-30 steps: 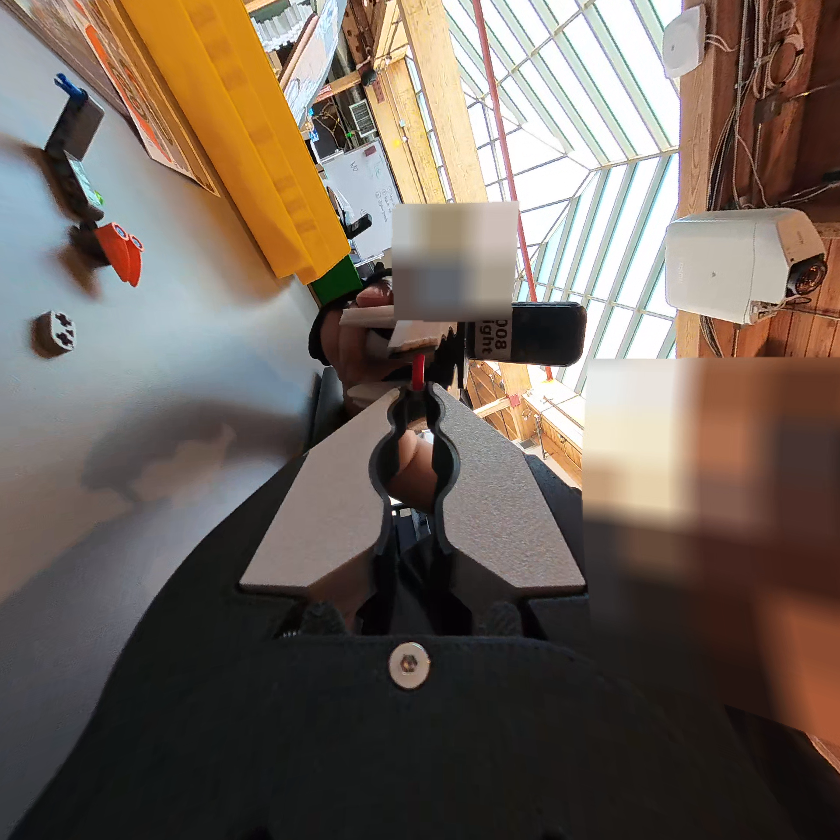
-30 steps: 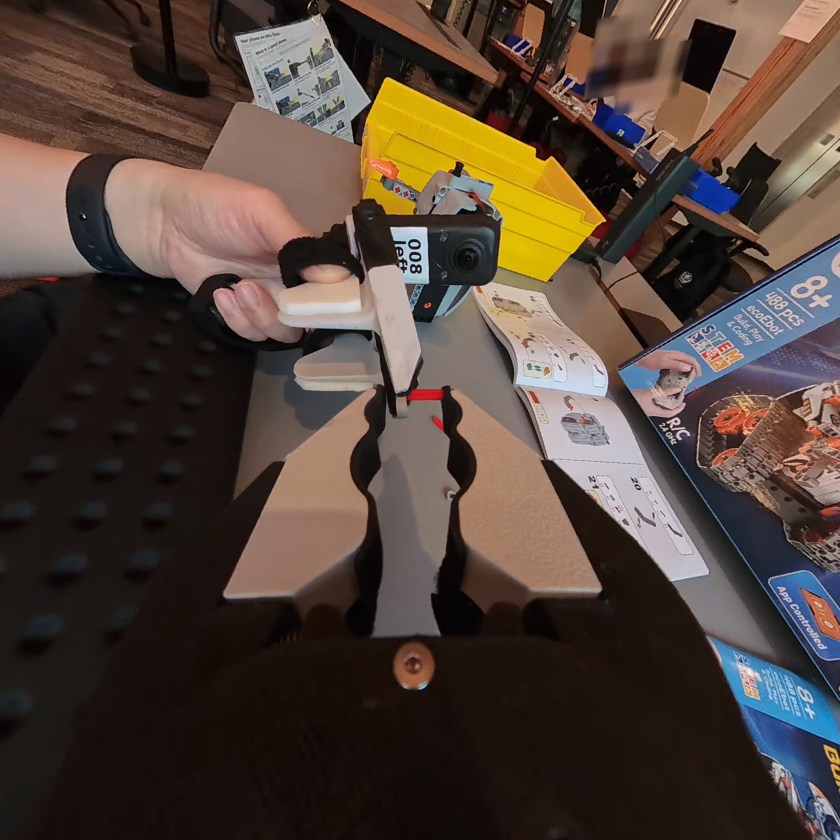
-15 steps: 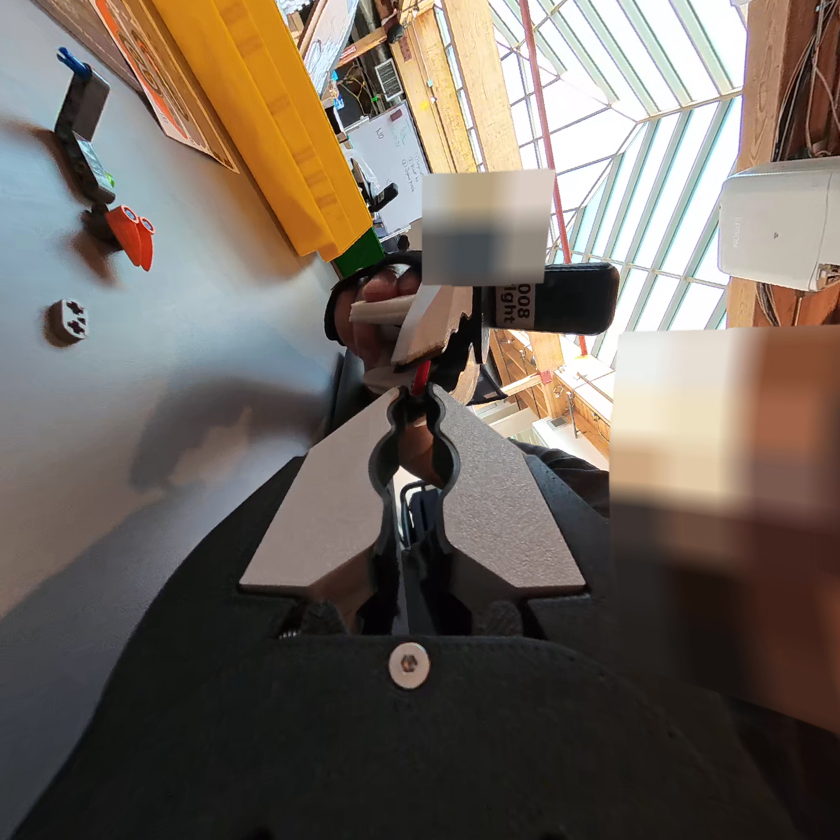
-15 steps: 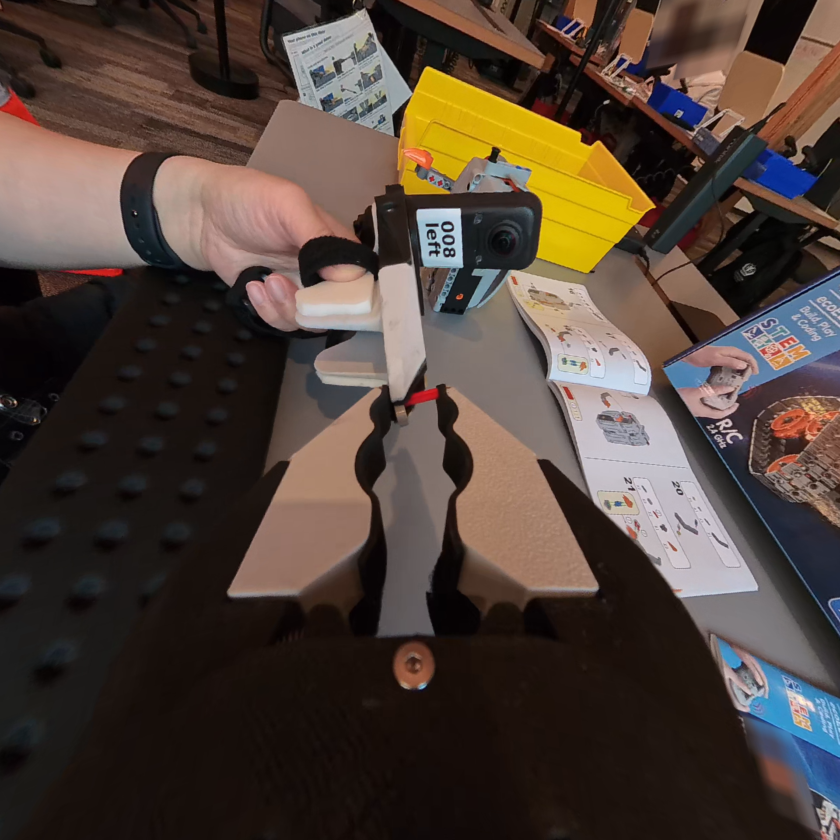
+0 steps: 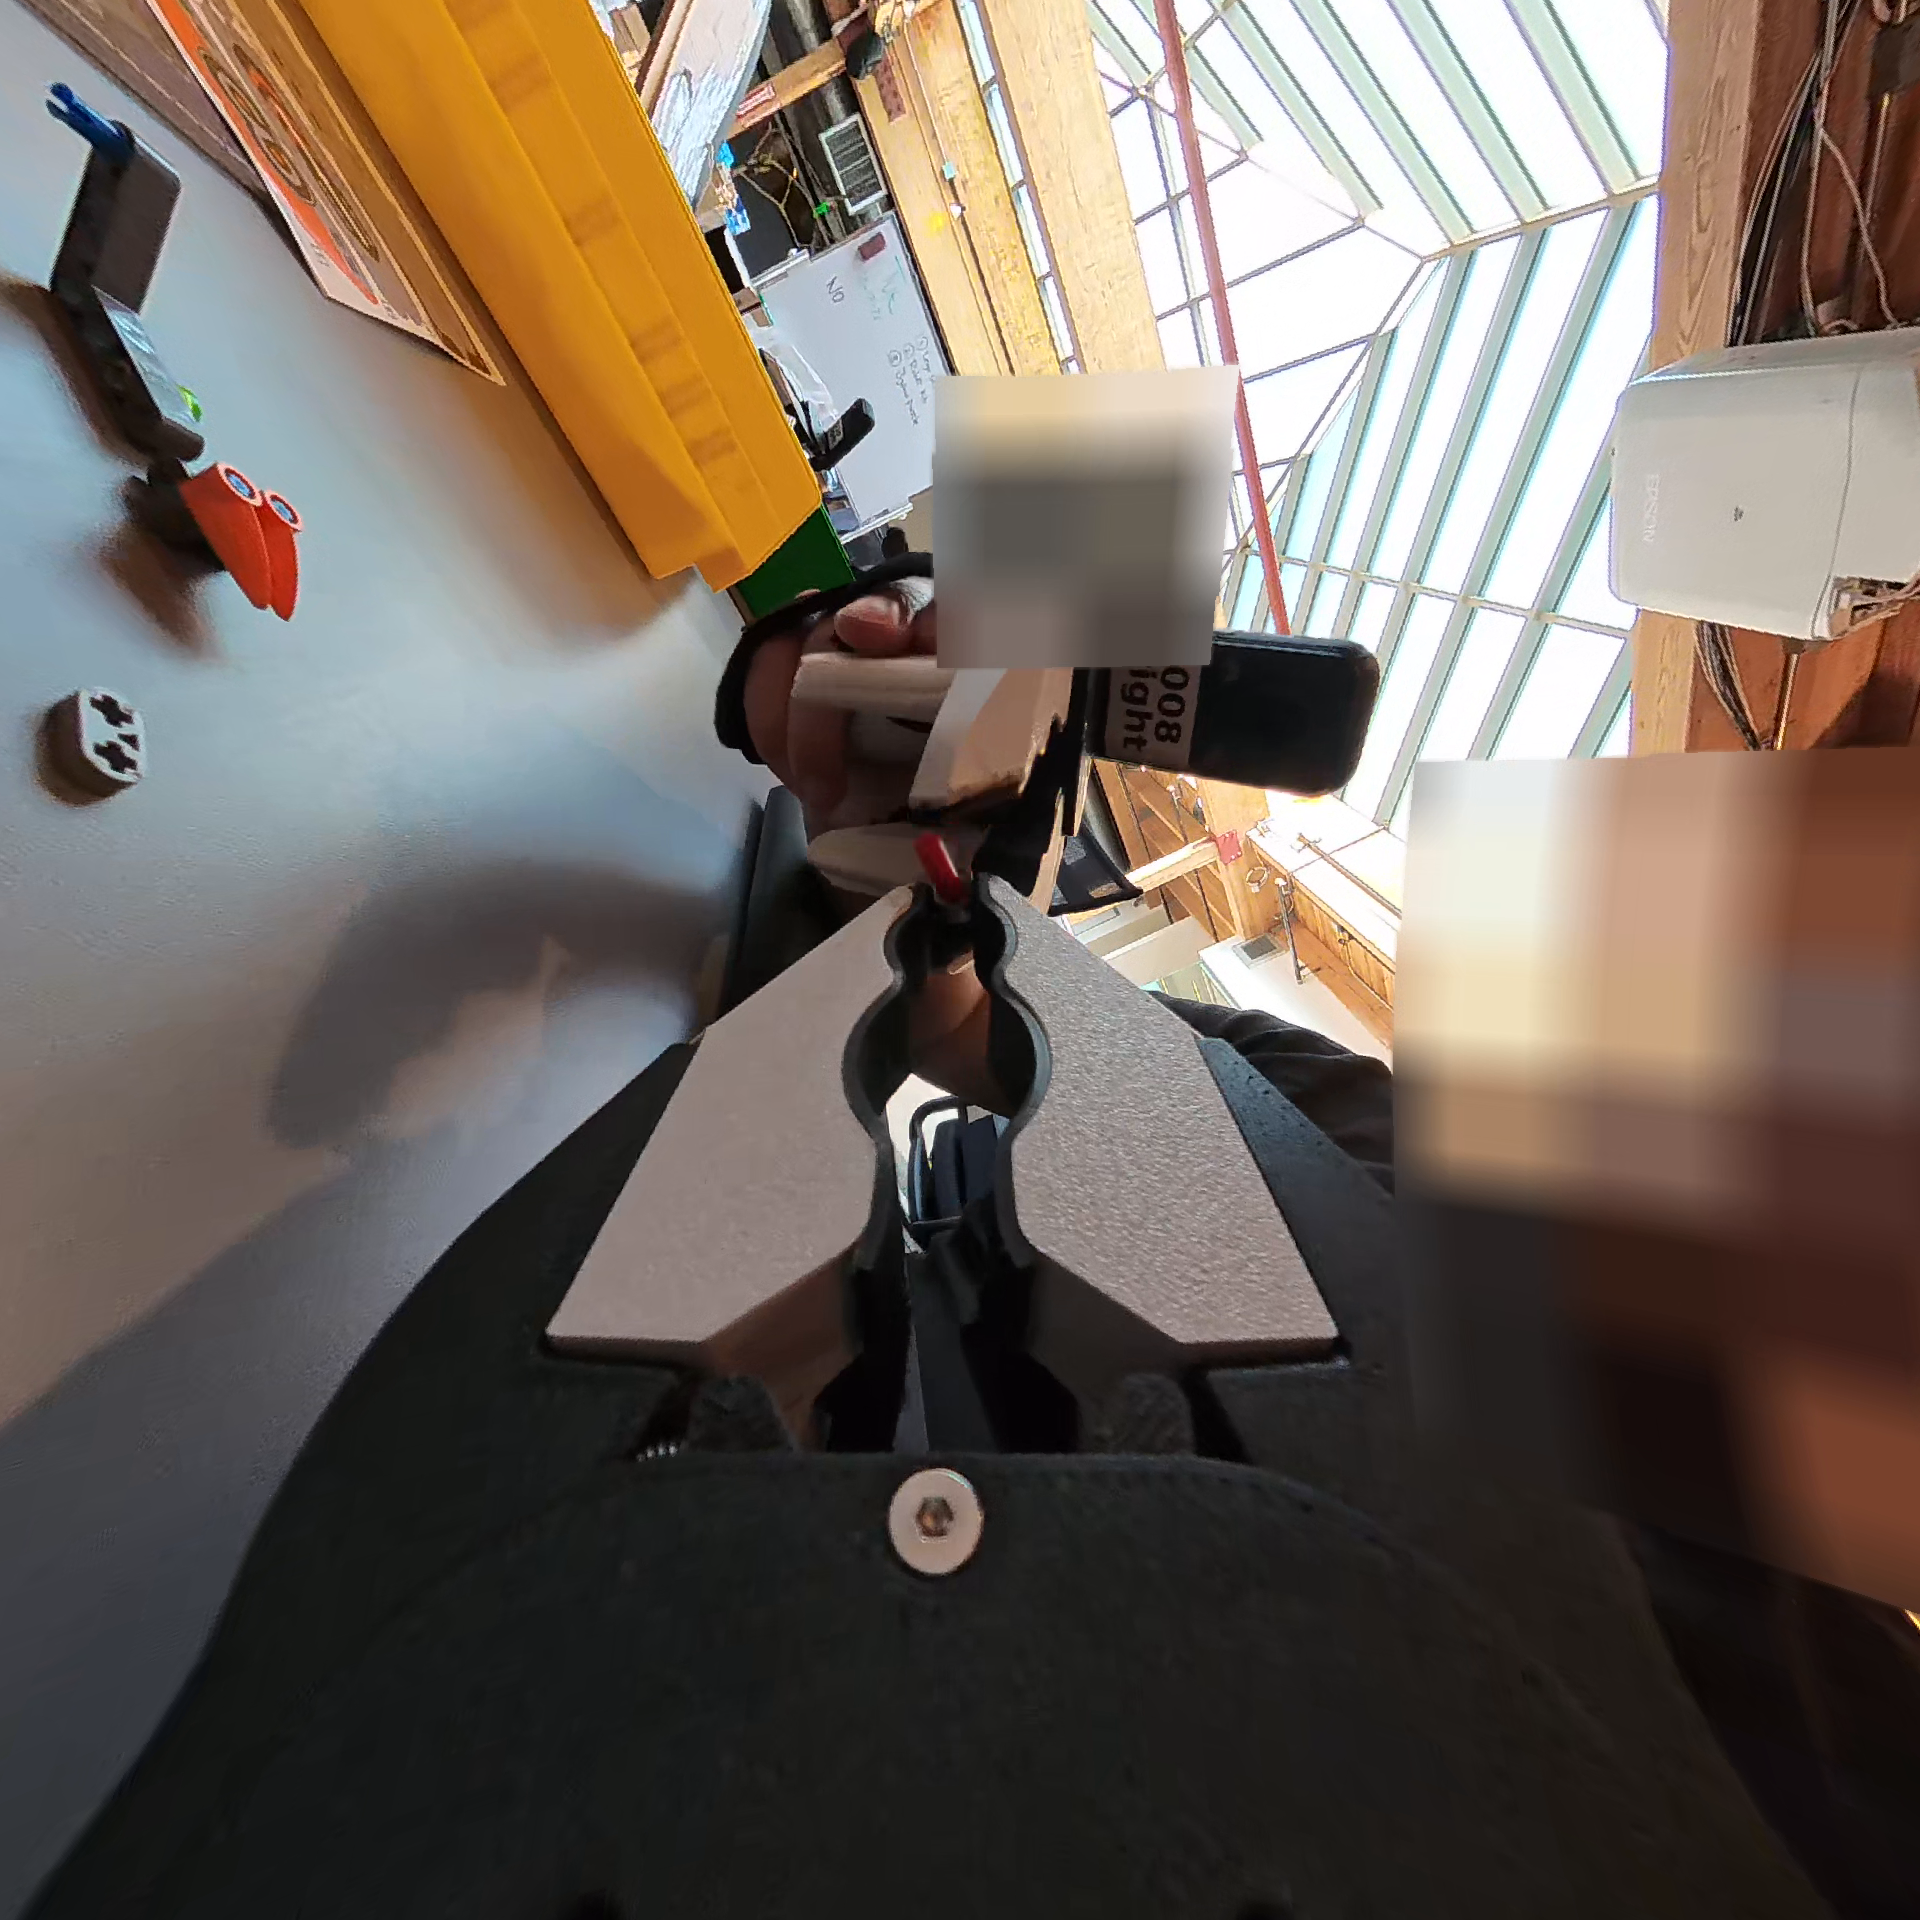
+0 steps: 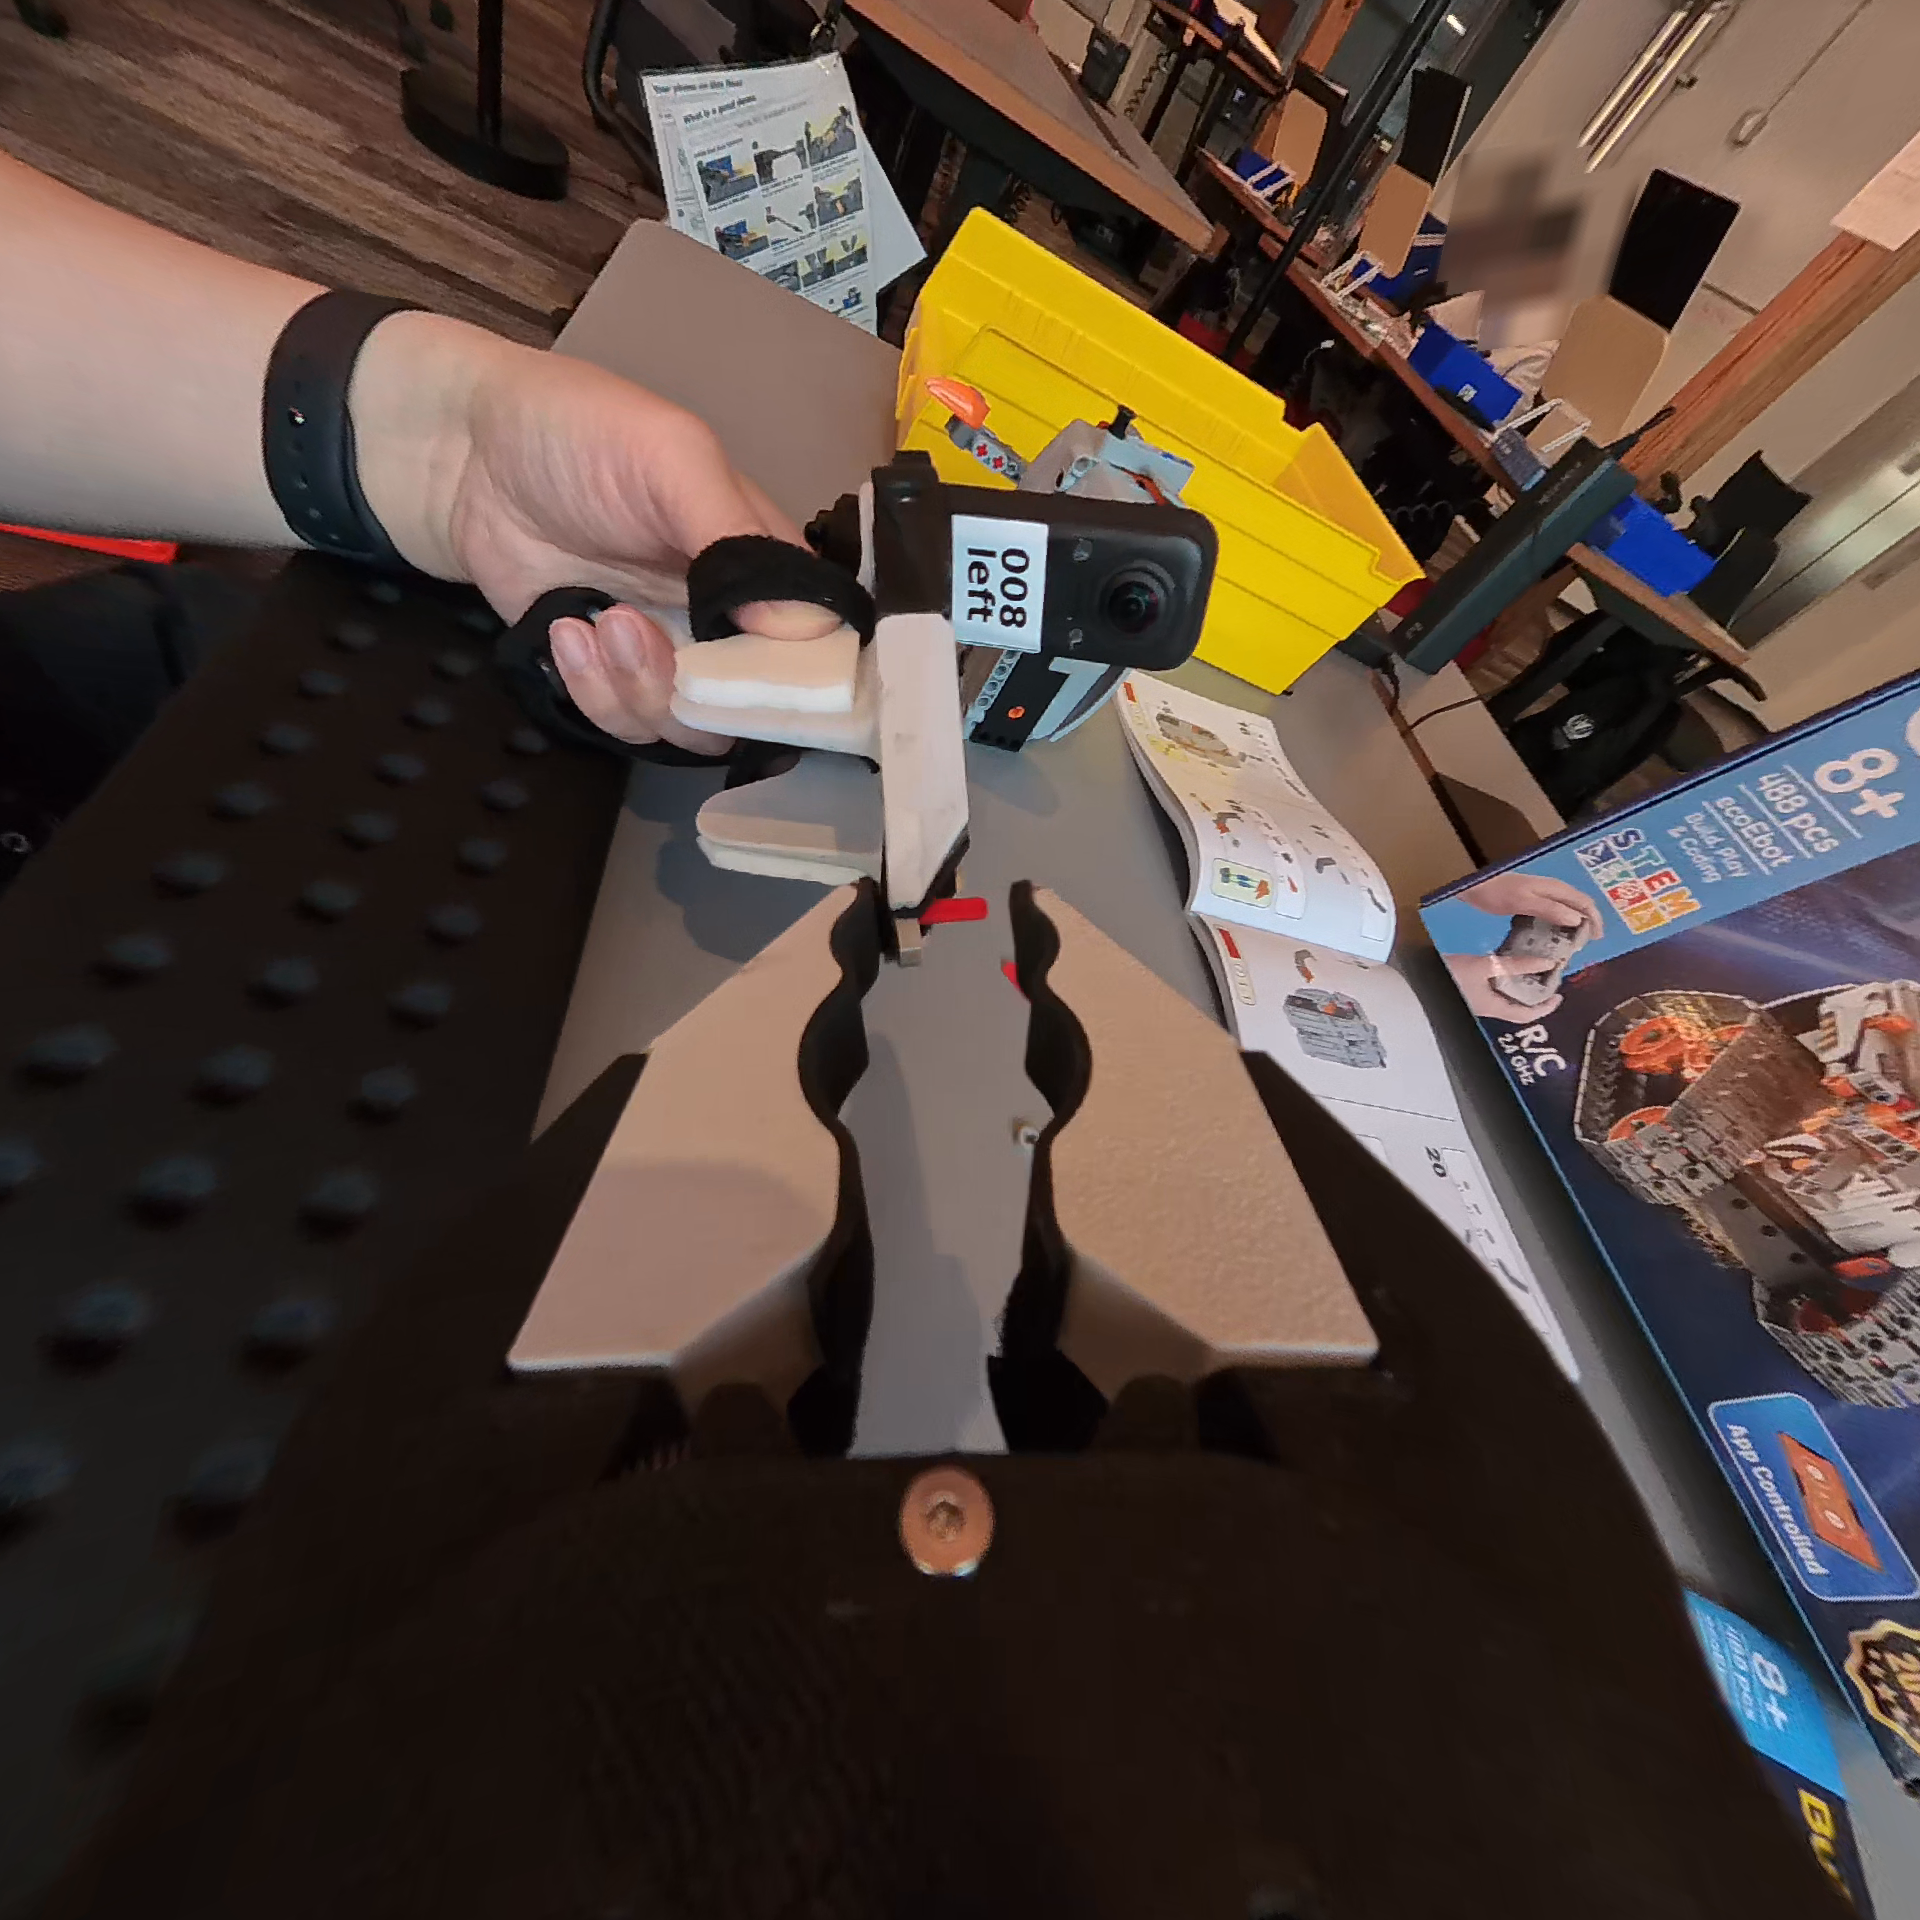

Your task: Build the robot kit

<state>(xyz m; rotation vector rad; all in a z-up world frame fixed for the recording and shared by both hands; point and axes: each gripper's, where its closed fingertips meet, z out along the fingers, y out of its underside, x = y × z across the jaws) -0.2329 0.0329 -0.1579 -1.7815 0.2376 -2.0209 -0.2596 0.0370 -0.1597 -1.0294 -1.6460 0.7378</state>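
My left gripper [image 5: 948, 902] is shut on a small red pin [image 5: 932, 860], which sticks out past its tips. In the right wrist view a hand [image 6: 540, 499] holds this left gripper [image 6: 914, 925] in the air, tips pointing down, with the red pin [image 6: 961, 911] jutting sideways. My right gripper [image 6: 940, 914] is open. Its two fingertips stand on either side of the pin and the left gripper's tip, with a small gap to the pin's free end. The right gripper's camera [image 5: 1278, 717] shows just beyond my left fingers.
A yellow bin [image 6: 1195, 447] stands at the back of the grey table [image 6: 727, 343], with a partly built brick model [image 6: 1091, 468] before it. An open instruction booklet [image 6: 1278, 862] and a blue box [image 6: 1714, 1039] lie right. An orange part [image 5: 244, 530] and a grey round piece [image 5: 99, 727] lie left. Less than 4 cm separates the two grippers' tips.
Both grippers have shifted slightly while staying tip to tip. The left stays shut on the red pin. The pin's free end now stands a little clear of the right gripper's right finger.
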